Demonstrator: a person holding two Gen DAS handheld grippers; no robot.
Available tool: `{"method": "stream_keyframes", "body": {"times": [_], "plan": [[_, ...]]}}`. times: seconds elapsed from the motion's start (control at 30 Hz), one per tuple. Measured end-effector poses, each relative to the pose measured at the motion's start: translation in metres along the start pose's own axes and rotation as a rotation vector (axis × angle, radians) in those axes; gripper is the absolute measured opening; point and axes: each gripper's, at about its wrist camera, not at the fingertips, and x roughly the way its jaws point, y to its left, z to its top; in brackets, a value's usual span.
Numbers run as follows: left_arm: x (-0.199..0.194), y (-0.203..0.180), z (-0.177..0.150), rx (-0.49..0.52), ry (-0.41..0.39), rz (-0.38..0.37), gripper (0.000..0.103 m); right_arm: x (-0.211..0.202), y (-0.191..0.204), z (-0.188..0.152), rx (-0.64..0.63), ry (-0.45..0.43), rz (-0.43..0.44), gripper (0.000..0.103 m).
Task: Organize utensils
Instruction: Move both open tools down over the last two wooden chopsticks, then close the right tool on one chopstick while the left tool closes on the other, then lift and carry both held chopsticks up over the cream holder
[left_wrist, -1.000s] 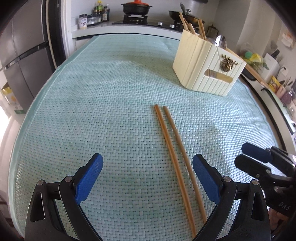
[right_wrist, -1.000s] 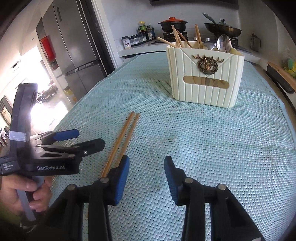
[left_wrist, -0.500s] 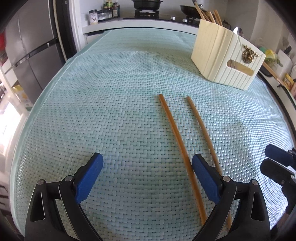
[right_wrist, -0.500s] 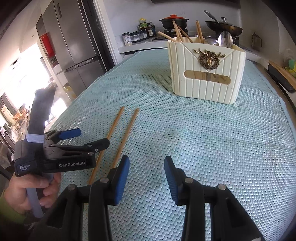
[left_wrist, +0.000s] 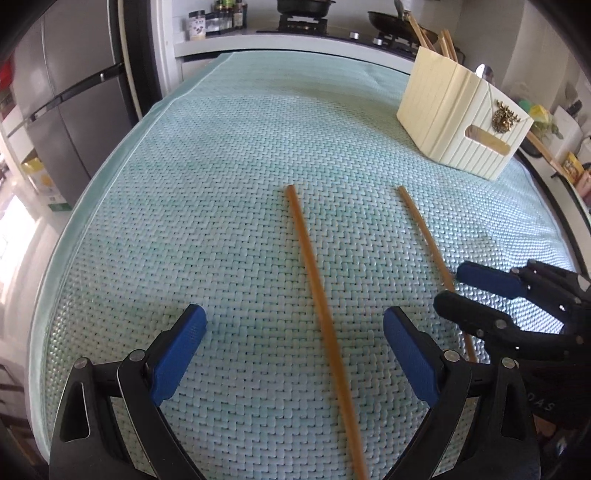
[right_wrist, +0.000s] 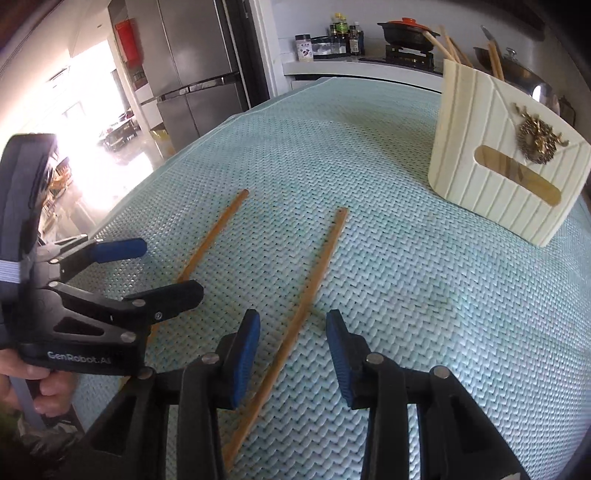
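Observation:
Two wooden chopsticks lie apart on the teal woven mat. The left chopstick (left_wrist: 317, 295) (right_wrist: 214, 236) runs between the open fingers of my left gripper (left_wrist: 295, 339). The right chopstick (left_wrist: 424, 236) (right_wrist: 314, 277) runs between the open fingers of my right gripper (right_wrist: 291, 336), which shows at the right of the left wrist view (left_wrist: 476, 291). My left gripper also shows at the left of the right wrist view (right_wrist: 147, 269). A cream ribbed utensil holder (left_wrist: 461, 125) (right_wrist: 502, 162) stands at the far right, with chopsticks and a spoon in it.
The teal mat (left_wrist: 221, 166) covers the whole table. Behind it is a kitchen counter with a stove, pots and spice jars (left_wrist: 218, 22). A steel fridge (left_wrist: 62, 92) stands at the left past the table edge.
Both grippers have come lower and closer to the chopsticks. The two chopsticks, side by side a second ago, now lie spread apart, one between each gripper's fingers.

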Motion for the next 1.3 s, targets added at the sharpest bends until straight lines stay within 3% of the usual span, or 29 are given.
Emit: {"method": "stream_keyframes", "body": {"times": [0.13, 0.33, 0.4, 0.43, 0.47, 0.5, 0.53, 0.8, 1.07, 1.3], "plan": [[0.008, -0.002, 0.014, 0.017, 0.014, 0.008, 0.088, 0.012, -0.001, 0.016, -0.028, 0.026, -0.050, 0.037], [0.017, 0.010, 0.041, -0.002, 0.062, -0.040, 0.057, 0.033, -0.006, 0.047, -0.038, 0.092, -0.077, 0.036], [0.020, 0.015, 0.049, -0.010, 0.072, -0.038, 0.038, 0.039, -0.006, 0.055, -0.035, 0.103, -0.089, 0.020], [0.022, 0.018, 0.052, -0.015, 0.076, -0.041, 0.033, 0.041, -0.007, 0.058, -0.026, 0.107, -0.093, 0.017], [0.023, 0.019, 0.054, -0.021, 0.084, -0.058, 0.019, 0.042, -0.009, 0.060, -0.015, 0.111, -0.091, 0.010], [0.024, 0.020, 0.055, -0.028, 0.086, -0.072, 0.011, 0.043, -0.010, 0.061, 0.000, 0.110, -0.080, 0.008], [0.025, 0.020, 0.055, -0.034, 0.090, -0.081, 0.009, 0.043, -0.012, 0.062, 0.014, 0.107, -0.074, 0.007], [0.011, 0.016, 0.059, -0.064, 0.034, -0.131, 0.004, 0.010, -0.039, 0.054, 0.172, -0.010, 0.052, 0.006], [-0.079, 0.011, 0.068, -0.082, -0.162, -0.208, 0.004, -0.086, -0.047, 0.056, 0.207, -0.228, 0.142, 0.006], [-0.140, -0.003, 0.074, -0.052, -0.315, -0.270, 0.004, -0.154, -0.045, 0.054, 0.165, -0.409, 0.120, 0.006]]}}
